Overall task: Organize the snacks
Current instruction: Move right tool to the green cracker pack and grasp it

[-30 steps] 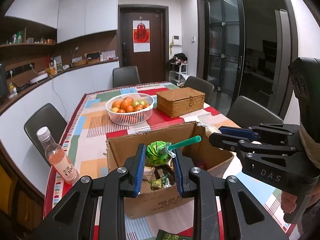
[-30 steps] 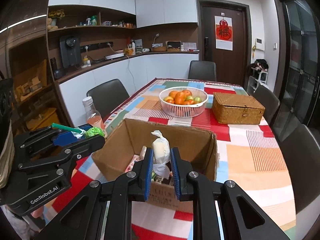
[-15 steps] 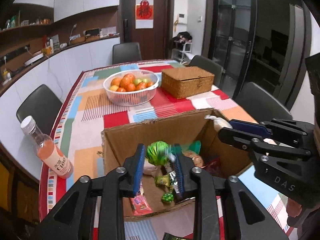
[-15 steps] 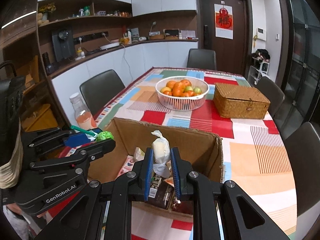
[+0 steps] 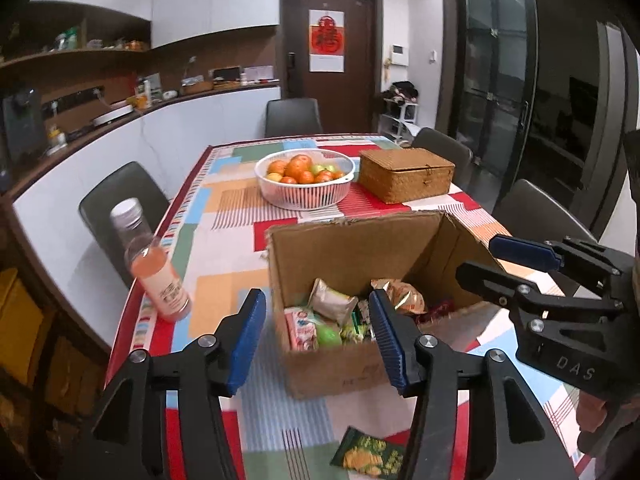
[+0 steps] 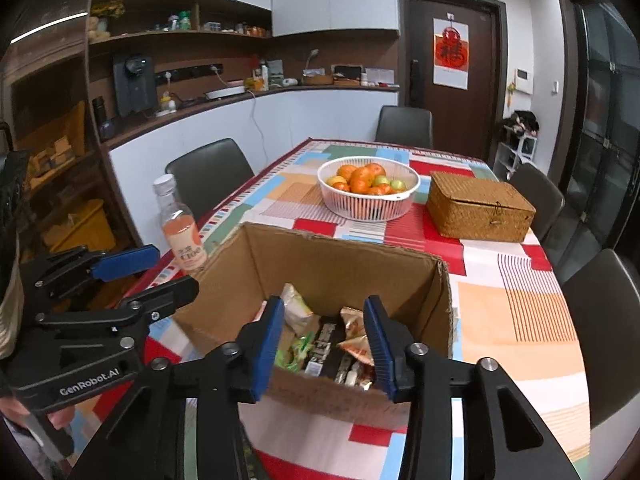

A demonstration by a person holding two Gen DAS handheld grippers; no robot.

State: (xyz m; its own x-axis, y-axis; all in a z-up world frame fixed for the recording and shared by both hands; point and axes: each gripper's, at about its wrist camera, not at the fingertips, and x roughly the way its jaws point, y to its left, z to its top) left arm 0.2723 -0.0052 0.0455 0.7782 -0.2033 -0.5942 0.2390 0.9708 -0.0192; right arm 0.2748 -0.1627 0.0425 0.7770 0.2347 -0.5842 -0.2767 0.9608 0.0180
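Note:
An open cardboard box stands on the patterned table and holds several wrapped snacks. My left gripper is open and empty, just in front of the box's near-left side; it also shows in the right wrist view. My right gripper is open and empty above the box's near edge; it also shows in the left wrist view at the right. A green and yellow snack packet lies on the table in front of the box.
A bottle of pink drink stands left of the box near the table edge. A white basket of fruit and a wicker box sit farther back. Dark chairs surround the table.
Both grippers have opened and let go of their snacks: the green lollipop and the white wrapped snack have left the jaws. Both grippers pulled back from the box.

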